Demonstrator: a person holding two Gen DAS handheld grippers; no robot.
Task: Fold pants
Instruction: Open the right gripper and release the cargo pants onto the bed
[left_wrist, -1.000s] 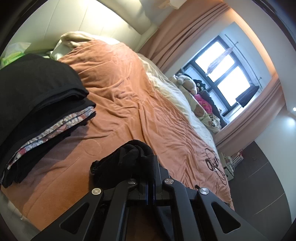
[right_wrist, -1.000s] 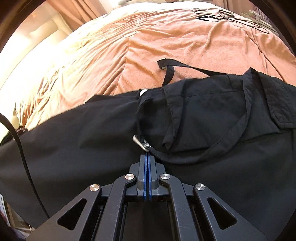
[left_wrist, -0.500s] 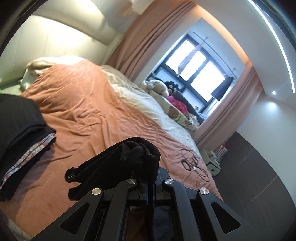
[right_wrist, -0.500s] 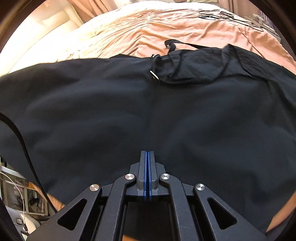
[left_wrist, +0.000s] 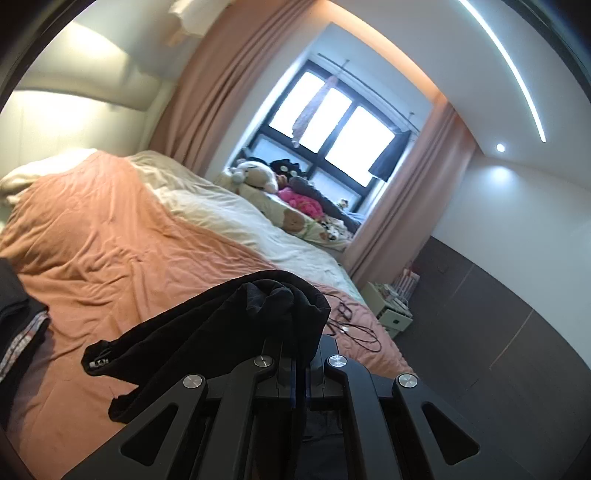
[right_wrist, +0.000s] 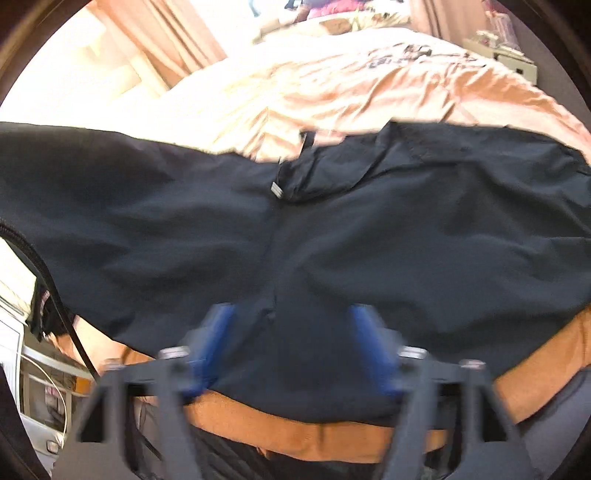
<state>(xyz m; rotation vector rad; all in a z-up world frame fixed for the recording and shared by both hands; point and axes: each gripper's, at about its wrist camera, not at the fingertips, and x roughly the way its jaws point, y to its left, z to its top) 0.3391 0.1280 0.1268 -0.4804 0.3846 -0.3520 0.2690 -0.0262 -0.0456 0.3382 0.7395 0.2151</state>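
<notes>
Bedding in orange covers most of the bed (left_wrist: 110, 240), with a cream sheet (left_wrist: 236, 218) running along its far side toward the window (left_wrist: 332, 129). Spread wide across the near part of the bed in the right wrist view, the black pants (right_wrist: 332, 240) lie mostly flat, the waistband end folded back a little near a small metal clasp (right_wrist: 276, 190). In the left wrist view one bunched end of the pants (left_wrist: 240, 325) is raised above the bedding and hangs off to the left.

The left gripper (left_wrist: 297, 369) has its fingers pressed together on that bunched end, cloth spilling over their tips. The right gripper (right_wrist: 291, 332) has its fingers (right_wrist: 214, 332) spread wide apart, blue pads facing each other with pants cloth lying between them but not clamped (this view is motion-blurred).

A stack of folded clothes (left_wrist: 18, 325) sits at the left edge of the bed. Stuffed toys (left_wrist: 255, 177) are piled under the window, and a dark cable (left_wrist: 351, 325) lies coiled on the bedding near the far corner.
</notes>
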